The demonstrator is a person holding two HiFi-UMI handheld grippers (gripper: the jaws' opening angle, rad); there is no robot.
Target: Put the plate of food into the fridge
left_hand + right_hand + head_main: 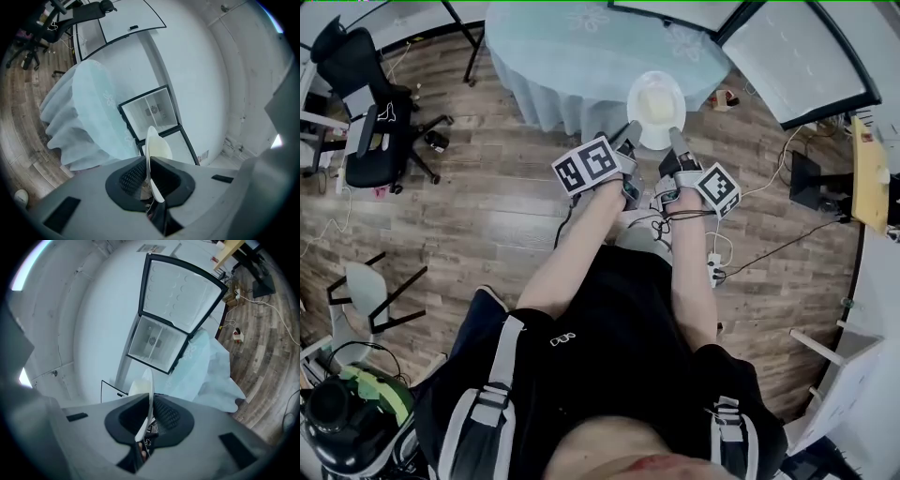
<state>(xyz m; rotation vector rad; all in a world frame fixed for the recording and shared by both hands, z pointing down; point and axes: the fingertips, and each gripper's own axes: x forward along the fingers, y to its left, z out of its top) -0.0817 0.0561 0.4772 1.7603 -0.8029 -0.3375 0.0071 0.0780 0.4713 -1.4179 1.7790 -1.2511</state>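
while the left gripper (628, 134) and right gripper (676, 142) each clamp opposite rims of the plate (632, 101), lifted near the table (544, 56), both should stay level and move together toward the open fridge (157, 345) so the food (657, 101) stays put.

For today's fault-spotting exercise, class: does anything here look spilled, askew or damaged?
Nothing stands out. The plate looks level between the left gripper and right gripper, both clamped on its rim. Its food is unspilled, and the fridge ahead stands open.
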